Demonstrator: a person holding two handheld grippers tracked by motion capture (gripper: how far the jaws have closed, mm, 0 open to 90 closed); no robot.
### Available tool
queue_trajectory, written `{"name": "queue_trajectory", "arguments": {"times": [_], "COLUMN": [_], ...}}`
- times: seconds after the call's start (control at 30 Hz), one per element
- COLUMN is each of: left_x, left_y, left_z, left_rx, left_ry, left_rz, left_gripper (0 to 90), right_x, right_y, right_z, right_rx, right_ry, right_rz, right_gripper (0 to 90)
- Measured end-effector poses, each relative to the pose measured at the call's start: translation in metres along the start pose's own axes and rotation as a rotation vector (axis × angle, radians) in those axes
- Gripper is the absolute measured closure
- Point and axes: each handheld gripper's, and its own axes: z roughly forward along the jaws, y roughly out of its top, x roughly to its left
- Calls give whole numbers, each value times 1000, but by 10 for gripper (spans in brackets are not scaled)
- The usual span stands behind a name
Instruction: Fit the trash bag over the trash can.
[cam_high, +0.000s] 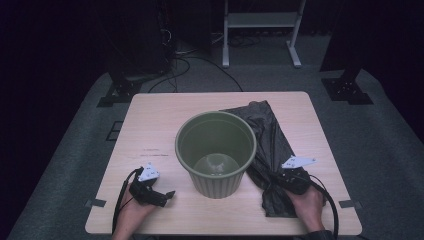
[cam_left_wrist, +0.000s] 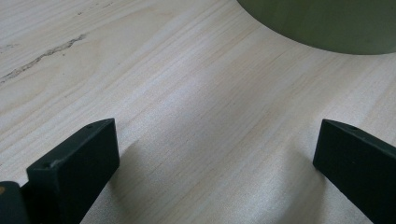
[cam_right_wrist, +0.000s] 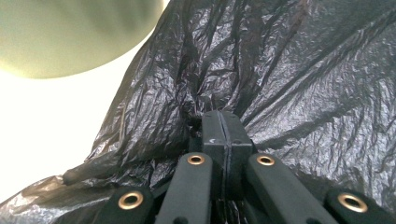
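While the right hand-held gripper (cam_right_wrist: 223, 122) pinches a fold of the black bag (cam_right_wrist: 299, 79), its jaws pressed together on the film, the bag lies flat on the worktop (cam_high: 150, 125), touching the right side of the green bin (cam_high: 216, 152). Left hand-held gripper (cam_left_wrist: 217, 154): jaws spread, empty, low over bare wood just beside the bin.
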Motion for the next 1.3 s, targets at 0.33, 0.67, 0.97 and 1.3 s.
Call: {"name": "queue_trajectory", "arguments": {"times": [0.33, 0.67, 0.97, 1.3], "left_x": [-1, -1, -1, -1], "left_y": [0, 0, 0, 0], "left_z": [0, 0, 0, 0], "left_rx": [0, -1, -1, 0], "left_ry": [4, 7, 9, 10], "left_rz": [-6, -9, -11, -12], "left_gripper": [0, 0, 0, 0], "right_x": [17, 29, 26, -3], "right_y": [-27, -47, -27, 2], "right_z": [-29, -55, -67, -51], "right_rx": [32, 38, -23, -35], "right_ry": [60, 92, 24, -73], "right_rz": [-27, -52, -10, 59], "right_gripper": [895, 674, 268, 126]}}
